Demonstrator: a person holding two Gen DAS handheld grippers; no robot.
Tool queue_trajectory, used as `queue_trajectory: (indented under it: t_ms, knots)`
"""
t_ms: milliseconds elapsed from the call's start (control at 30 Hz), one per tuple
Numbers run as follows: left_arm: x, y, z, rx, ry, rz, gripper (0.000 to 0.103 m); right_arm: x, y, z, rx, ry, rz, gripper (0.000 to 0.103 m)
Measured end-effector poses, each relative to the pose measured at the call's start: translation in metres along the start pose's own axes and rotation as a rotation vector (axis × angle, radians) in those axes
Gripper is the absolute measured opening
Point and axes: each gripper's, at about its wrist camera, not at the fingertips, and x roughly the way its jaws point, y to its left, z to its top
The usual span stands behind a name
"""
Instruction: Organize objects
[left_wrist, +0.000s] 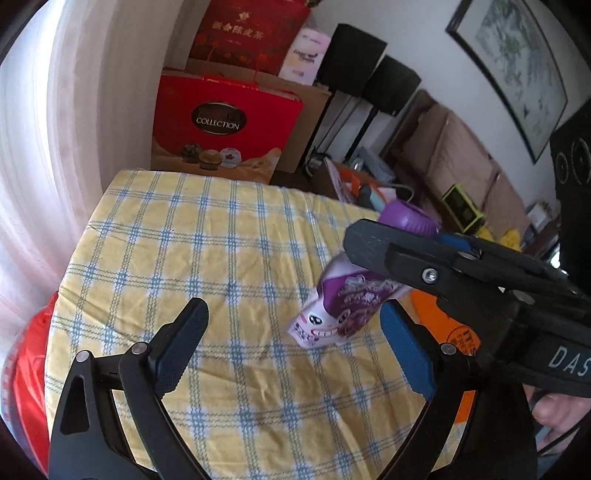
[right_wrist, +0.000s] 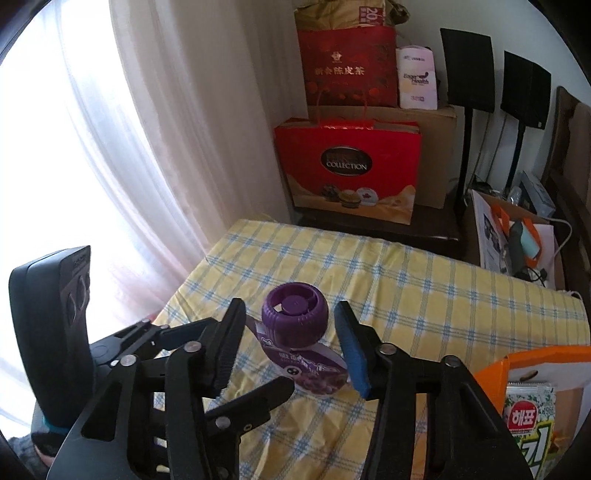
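A: Two grippers work over the desk (left_wrist: 184, 240). Where is each?

B: Nearest, the left gripper (left_wrist: 293, 306) hangs low over the checked cloth (left_wrist: 155, 266) with its jaws spread wide. Nothing is between the pads. Its blue right pad sits just beside the pouch's lower end.

A: And the right one?

B: The right gripper (right_wrist: 289, 307) reaches in from the right side, angled downward, with a person's fingers (left_wrist: 557, 410) showing under its body. Its jaws are drawn in fairly narrow, one on each side of the pouch (left_wrist: 343, 302) just below the purple cap (right_wrist: 295, 314). A sliver of cloth shows between the cap and each pad. Lower down, the pouch's edges run right up to the pads. I cannot tell whether they press on it.

A: How does the pouch stand?

B: Tilted, cap up and away, white and purple, over the right part of the desk. Whether its base rests on the cloth I cannot tell.

A: Anything beside it?

B: An orange bag (right_wrist: 517, 365) at the desk's right edge holds a snack pack (right_wrist: 528, 424).

A: Further back?

B: Past the far edge stands a red box (right_wrist: 347, 166) marked COLLECTION, with more boxes stacked behind it. A pale curtain (right_wrist: 166, 129) hangs to the left.
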Motion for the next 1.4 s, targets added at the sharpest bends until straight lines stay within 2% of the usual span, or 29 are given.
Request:
queue_trajectory:
  t_ms: [100,167,300,400,533,667,800,1000,1167,1333,1367,1400]
  knots:
    - [0.003,0.001,0.001,0.024,-0.009,-0.022,0.093,0.001,0.003,0.003,-0.017,0.003,0.005,0.041]
    - [0.006,-0.002,0.002,0.042,-0.004,-0.04,0.093,0.001,0.004,0.004,-0.023,0.003,0.009,0.032]
    - [0.015,-0.01,0.003,0.064,0.015,-0.062,0.093,0.0,0.002,0.004,-0.007,0.001,0.012,0.032]
    - [0.017,-0.011,0.005,0.049,-0.01,-0.067,0.093,-0.002,-0.004,0.003,0.036,0.001,0.043,0.032]
    - [0.023,-0.016,0.005,0.051,-0.005,-0.079,0.093,-0.011,-0.01,0.001,0.086,-0.008,0.077,0.032]
    - [0.023,-0.018,0.005,0.05,-0.019,-0.107,0.093,-0.021,-0.011,0.003,0.097,-0.017,0.087,0.032]
    - [0.011,-0.028,0.004,0.093,-0.063,-0.109,0.093,-0.036,-0.012,0.005,0.113,-0.033,0.101,0.032]
    - [-0.021,-0.042,0.002,0.145,-0.162,-0.166,0.095,-0.064,-0.012,0.012,0.133,-0.057,0.131,0.032]
    - [-0.028,-0.057,-0.003,0.177,-0.143,-0.193,0.097,-0.085,-0.004,0.016,0.123,-0.074,0.134,0.032]
    - [-0.036,-0.075,-0.006,0.174,-0.165,-0.194,0.096,-0.103,0.003,0.02,0.134,-0.09,0.151,0.032]
    - [-0.038,-0.076,-0.007,0.171,-0.168,-0.203,0.096,-0.107,0.004,0.019,0.142,-0.087,0.155,0.032]
    - [-0.04,-0.078,-0.006,0.167,-0.175,-0.202,0.091,-0.11,0.004,0.019,0.148,-0.084,0.16,0.032]
